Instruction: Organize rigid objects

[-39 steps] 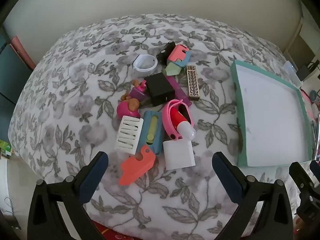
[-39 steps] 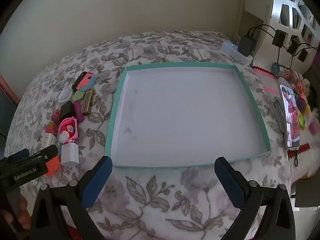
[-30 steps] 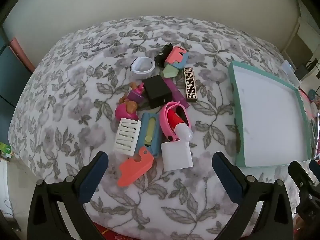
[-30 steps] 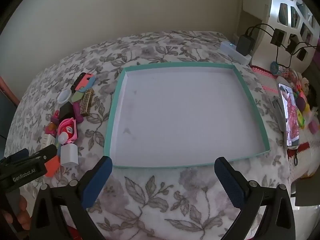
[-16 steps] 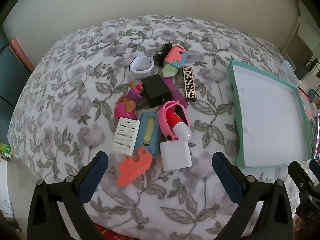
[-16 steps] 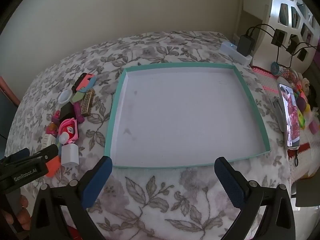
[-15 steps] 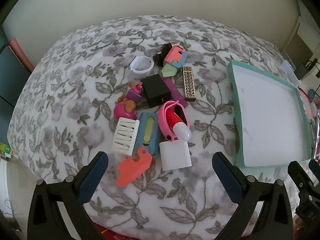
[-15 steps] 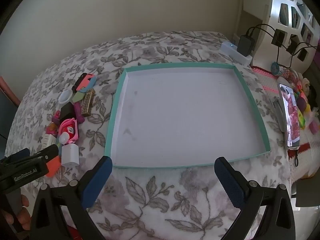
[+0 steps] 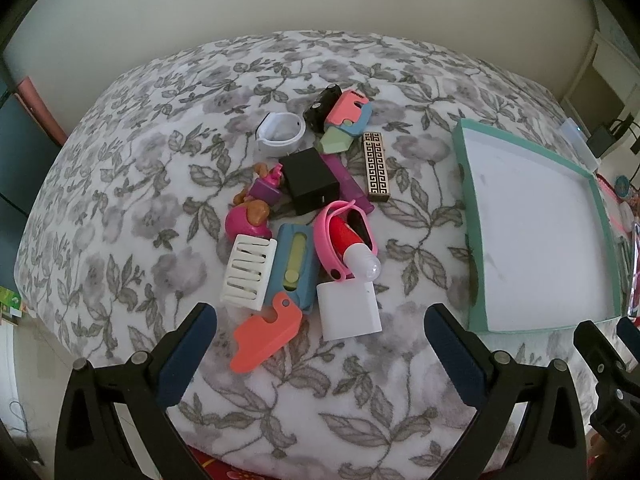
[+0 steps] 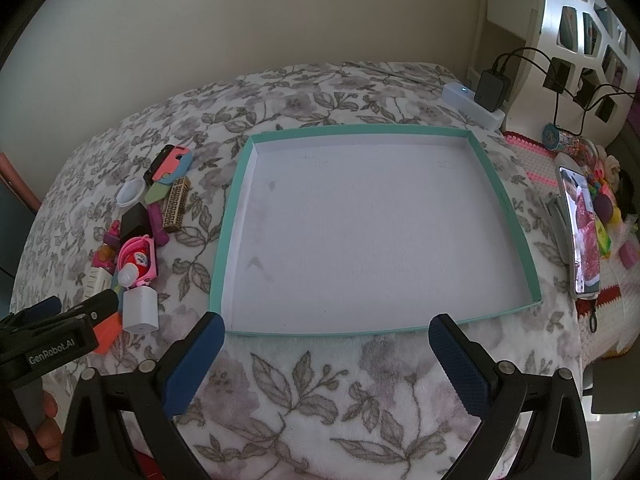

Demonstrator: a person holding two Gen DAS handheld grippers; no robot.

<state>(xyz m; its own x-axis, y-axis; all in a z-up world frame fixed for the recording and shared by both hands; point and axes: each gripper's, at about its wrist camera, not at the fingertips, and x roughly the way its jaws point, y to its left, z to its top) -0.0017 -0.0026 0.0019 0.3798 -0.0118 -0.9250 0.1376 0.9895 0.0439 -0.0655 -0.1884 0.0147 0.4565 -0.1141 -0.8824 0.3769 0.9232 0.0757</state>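
A black cube-shaped plug (image 9: 311, 181) covers most of a flat purple plastic strip (image 9: 347, 186), and a pink silicone wristband (image 9: 343, 240) rings a red tube with a clear cap (image 9: 357, 251). The frame's right edge cuts off a smartphone (image 10: 582, 232) and a heap of small bright toys (image 10: 608, 204), too small to identify.

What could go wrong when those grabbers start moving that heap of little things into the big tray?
The things overlap: the pink band loops around the red tube, and the orange piece leans on the blue case, so lifting one may drag a neighbour. The soft flowered blanket could let pieces tip or roll. The tray sits beside a phone, so a wide swing might knock it.
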